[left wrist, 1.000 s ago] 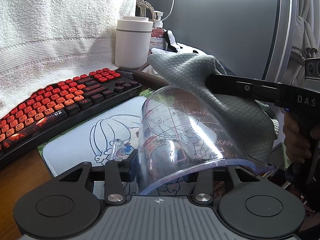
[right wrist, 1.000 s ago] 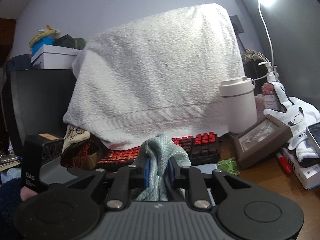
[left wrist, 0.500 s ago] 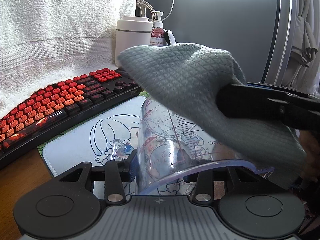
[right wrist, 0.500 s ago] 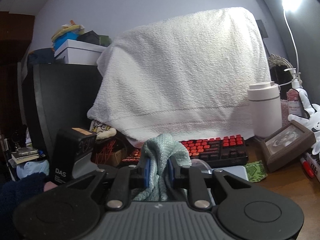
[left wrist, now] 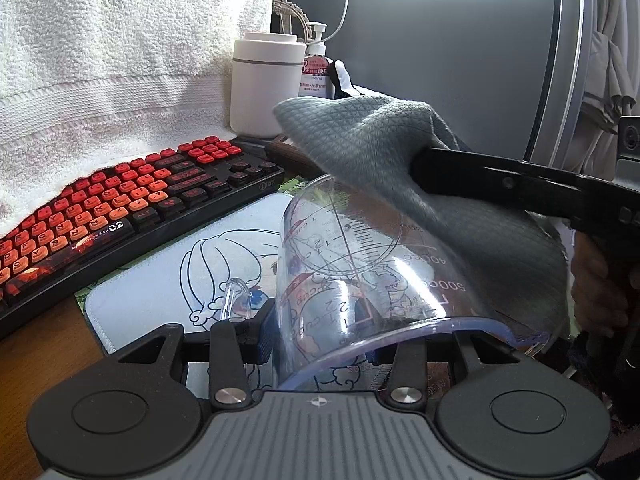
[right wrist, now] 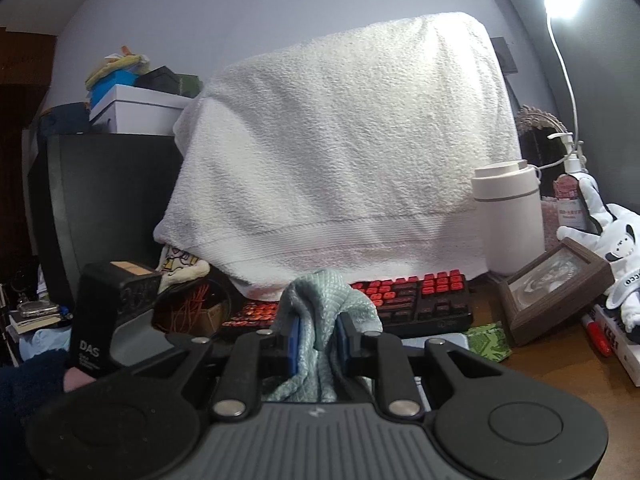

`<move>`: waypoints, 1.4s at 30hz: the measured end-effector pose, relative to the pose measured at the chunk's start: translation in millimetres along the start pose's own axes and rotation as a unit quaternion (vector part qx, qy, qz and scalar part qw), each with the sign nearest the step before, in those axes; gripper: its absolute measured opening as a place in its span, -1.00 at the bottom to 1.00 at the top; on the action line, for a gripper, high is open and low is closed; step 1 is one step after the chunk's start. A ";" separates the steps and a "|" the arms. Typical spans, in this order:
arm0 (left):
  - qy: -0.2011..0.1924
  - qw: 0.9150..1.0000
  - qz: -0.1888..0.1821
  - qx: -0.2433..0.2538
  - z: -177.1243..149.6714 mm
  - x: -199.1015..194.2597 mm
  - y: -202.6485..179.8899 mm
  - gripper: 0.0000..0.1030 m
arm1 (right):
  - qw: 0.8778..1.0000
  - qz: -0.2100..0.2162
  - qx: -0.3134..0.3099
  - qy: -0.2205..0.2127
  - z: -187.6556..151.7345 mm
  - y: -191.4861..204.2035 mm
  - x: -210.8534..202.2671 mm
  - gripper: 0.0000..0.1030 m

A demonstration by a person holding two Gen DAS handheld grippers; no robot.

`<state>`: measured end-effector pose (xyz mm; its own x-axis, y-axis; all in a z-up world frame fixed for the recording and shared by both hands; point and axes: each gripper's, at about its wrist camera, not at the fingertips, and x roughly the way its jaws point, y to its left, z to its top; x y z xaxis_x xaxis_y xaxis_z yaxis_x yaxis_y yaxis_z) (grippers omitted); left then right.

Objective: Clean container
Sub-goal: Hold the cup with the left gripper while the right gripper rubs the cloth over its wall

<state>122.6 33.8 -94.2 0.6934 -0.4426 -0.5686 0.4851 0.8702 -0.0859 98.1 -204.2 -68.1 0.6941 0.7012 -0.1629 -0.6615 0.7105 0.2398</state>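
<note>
A clear plastic measuring cup (left wrist: 360, 264) with printed scale marks lies on its side, its rim toward the camera, above a cartoon mouse mat. My left gripper (left wrist: 320, 332) is shut on the cup's wall beside its clear handle (left wrist: 236, 296). A grey-green waffle cloth (left wrist: 372, 148) drapes over the cup's upper right side. My right gripper (right wrist: 316, 336) is shut on a bunched fold of that cloth (right wrist: 320, 300); in the left wrist view its black fingers (left wrist: 460, 172) reach in from the right. How far the cloth presses on the cup I cannot tell.
A red and black keyboard (left wrist: 120, 208) lies left on the wooden desk (left wrist: 36, 348), with a white towel (right wrist: 340, 152) draped behind. A white canister (left wrist: 266, 88), pump bottle (left wrist: 316, 68), wooden picture frame (right wrist: 556, 284) and plush toy (right wrist: 616, 240) crowd the back right. A hand (left wrist: 596, 284) grips the right tool.
The cloth swept up and left over the cup, then slid back toward the right. The left gripper and the cup stayed where they were.
</note>
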 end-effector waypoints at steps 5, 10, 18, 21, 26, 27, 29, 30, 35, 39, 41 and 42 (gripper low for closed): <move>0.000 1.000 0.000 0.000 0.2 -0.3 0.2 -0.20 | 1.000 -0.022 0.005 0.001 -0.3 -14.0 1.4 -0.65; 0.000 1.000 0.000 0.000 0.2 -0.4 0.0 -0.20 | 0.999 -0.035 0.018 -0.001 -2.4 -20.8 1.9 -0.65; 0.000 1.000 0.000 0.000 -0.2 -0.1 -0.1 -0.21 | 1.000 -0.008 0.027 -0.003 -5.1 -6.5 3.6 -0.65; 0.000 1.000 0.000 0.001 -0.4 0.0 -0.5 -0.21 | 0.999 0.027 0.020 0.001 -4.9 7.4 3.4 -0.65; 0.000 1.000 0.001 0.001 -0.4 0.3 -0.2 -0.21 | 0.998 0.060 -0.005 0.004 -6.6 27.5 3.7 -0.64; 0.000 1.000 0.001 0.001 -0.4 0.2 -0.3 -0.21 | 0.998 0.063 -0.007 0.004 -6.6 27.9 3.6 -0.64; 0.000 1.000 0.001 0.001 -0.5 0.0 -0.5 -0.21 | 0.998 0.068 -0.008 0.005 -6.1 25.5 3.5 -0.64; 0.000 1.000 0.001 0.001 -0.6 -0.2 -0.6 -0.21 | 0.998 0.069 -0.008 0.005 -5.7 23.4 3.5 -0.64; 0.000 1.000 0.001 0.001 -0.5 -0.3 0.6 -0.20 | 0.999 0.038 -0.001 0.003 -4.1 4.2 2.5 -0.65; 0.000 1.000 0.001 0.001 -0.6 -0.3 1.3 -0.20 | 1.000 0.005 0.014 0.001 -4.4 -14.0 2.1 -0.65; 0.000 1.000 0.001 0.001 -0.5 -0.2 1.3 -0.20 | 1.000 -0.008 0.024 0.000 -5.3 -22.5 0.8 -0.65; 0.000 1.000 0.001 0.001 -0.6 -0.2 1.0 -0.20 | 1.000 -0.012 0.029 0.000 -5.9 -26.0 0.1 -0.65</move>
<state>122.6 34.9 -94.6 0.6946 -0.4411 -0.5684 0.4850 0.8706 -0.0829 113.6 -222.2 -80.0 0.7099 0.6836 -0.1696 -0.6269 0.7230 0.2904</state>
